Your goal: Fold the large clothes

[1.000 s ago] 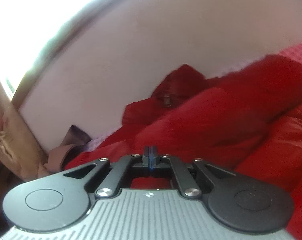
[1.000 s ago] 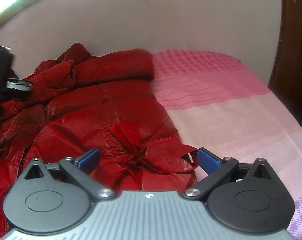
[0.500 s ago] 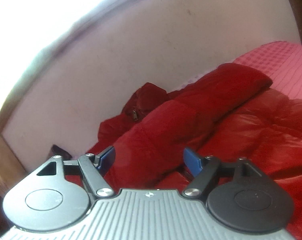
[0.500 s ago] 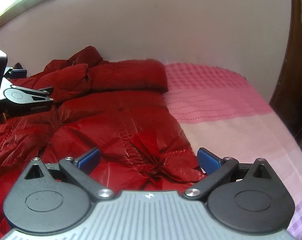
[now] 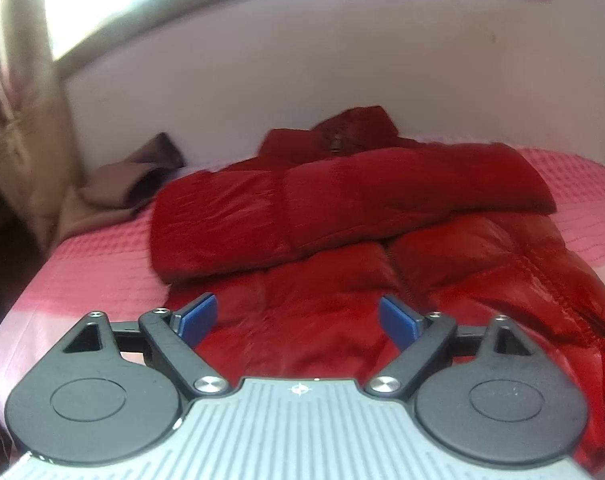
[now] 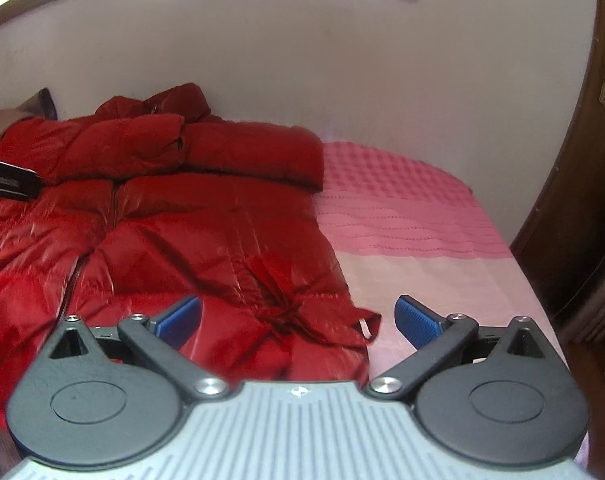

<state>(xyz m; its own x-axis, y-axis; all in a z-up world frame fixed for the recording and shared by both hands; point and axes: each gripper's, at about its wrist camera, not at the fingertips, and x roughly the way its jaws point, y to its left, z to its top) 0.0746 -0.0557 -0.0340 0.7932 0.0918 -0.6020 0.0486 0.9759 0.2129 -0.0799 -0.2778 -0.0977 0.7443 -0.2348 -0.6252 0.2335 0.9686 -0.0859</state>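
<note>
1. The left gripper (image 5: 298, 318) hangs over the near part of the red puffer jacket (image 5: 342, 248), its jaws spread wide after just opening, with nothing pinched between the blue pads (image 5: 196, 316).
2. Ahead of that gripper, a sleeve (image 5: 342, 200) lies folded crosswise over the jacket's chest, and the collar (image 5: 354, 130) sits beyond it against the wall.
3. The jacket lies flat on the pink bedspread (image 5: 102, 256), zip running toward the left gripper's right finger.
4. The right gripper (image 6: 298, 320) also stands wide and empty, above the jacket's near right edge.
5. A loose red strap (image 6: 362, 324) lies between its fingers, touched by neither pad.
6. To the right gripper's right, the bedspread is bare; a dark wooden door (image 6: 582, 200) stands farther right.
7. A brown garment (image 5: 138, 176) lies ahead and to the left of the left gripper.
</note>
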